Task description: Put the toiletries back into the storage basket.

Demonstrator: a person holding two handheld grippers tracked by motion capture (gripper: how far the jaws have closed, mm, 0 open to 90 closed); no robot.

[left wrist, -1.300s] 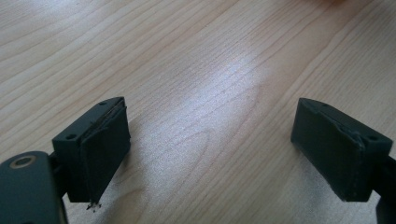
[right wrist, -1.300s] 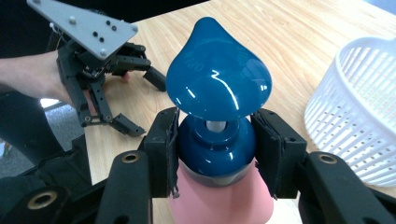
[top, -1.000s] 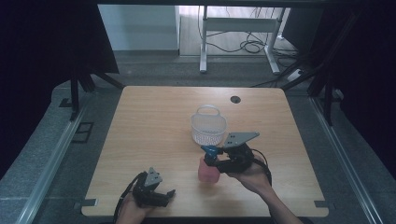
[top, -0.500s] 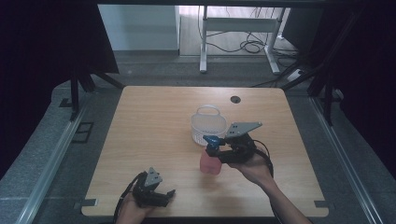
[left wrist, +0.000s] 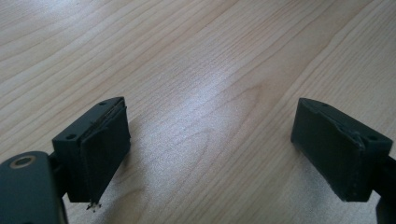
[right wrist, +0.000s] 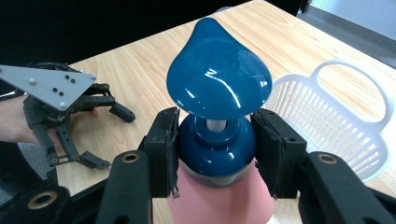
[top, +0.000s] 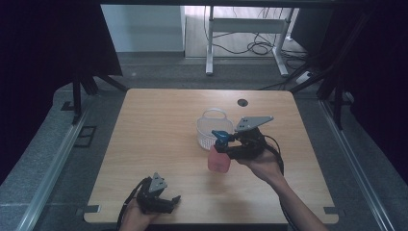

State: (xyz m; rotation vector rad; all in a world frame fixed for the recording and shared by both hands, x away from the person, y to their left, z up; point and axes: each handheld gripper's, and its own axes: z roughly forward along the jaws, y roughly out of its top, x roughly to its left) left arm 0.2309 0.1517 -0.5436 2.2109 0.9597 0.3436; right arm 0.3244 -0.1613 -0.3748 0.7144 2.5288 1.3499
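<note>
- Left gripper (top: 172, 199): rests at the near edge of the table (top: 144, 144), jaws wide apart with nothing but bare wood between them; best kept parked here, well apart from the work
- Pump bottle (top: 219, 158): pink body, blue pump head, upright just beside the white basket (top: 210, 129) on its near side
- Right gripper (right wrist: 215, 144): jaws clamped on the bottle's blue collar under the pump head; judged advice: hold the bottle vertical, clear the basket rim and raised handle, then lower inside
</note>
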